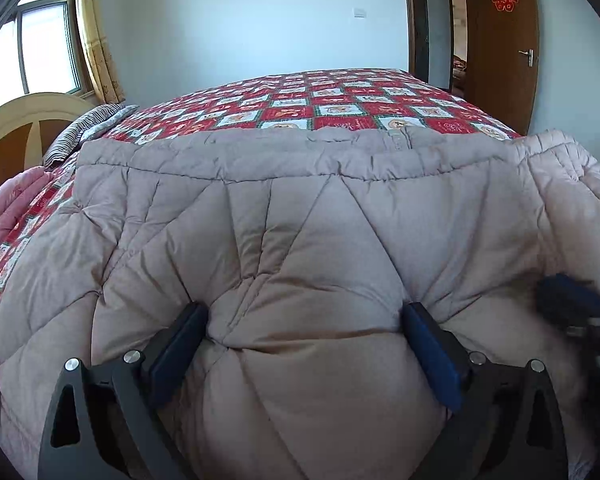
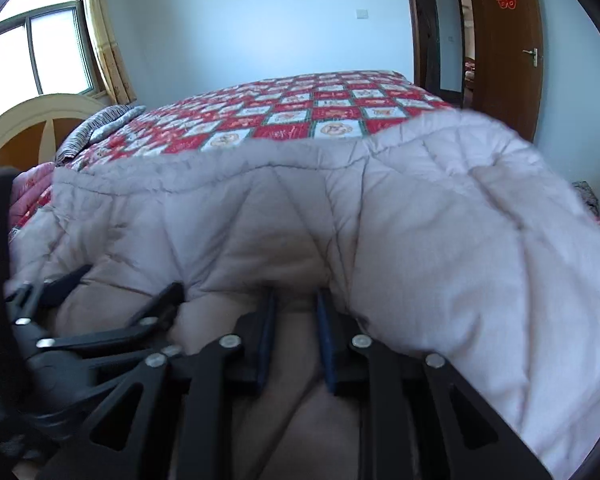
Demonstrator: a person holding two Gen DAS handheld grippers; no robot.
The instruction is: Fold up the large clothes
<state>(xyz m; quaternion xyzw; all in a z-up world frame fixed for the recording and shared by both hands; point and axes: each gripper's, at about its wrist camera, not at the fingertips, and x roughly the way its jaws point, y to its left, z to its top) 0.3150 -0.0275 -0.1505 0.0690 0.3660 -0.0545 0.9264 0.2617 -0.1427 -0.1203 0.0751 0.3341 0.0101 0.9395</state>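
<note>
A large beige quilted padded coat lies across the near part of the bed and fills the lower half of both views. My left gripper has its jaws wide apart, pressed into a thick bulge of the coat between the pads. My right gripper has its jaws close together on a fold of the coat, with a raised flap of coat blurred to its right. The right gripper shows blurred at the right edge of the left wrist view, and the left gripper shows at the left of the right wrist view.
The bed has a red and white checked cover. A cream headboard, a striped pillow and pink bedding lie at the left. A window with a yellow curtain is behind. A brown door stands open at the right.
</note>
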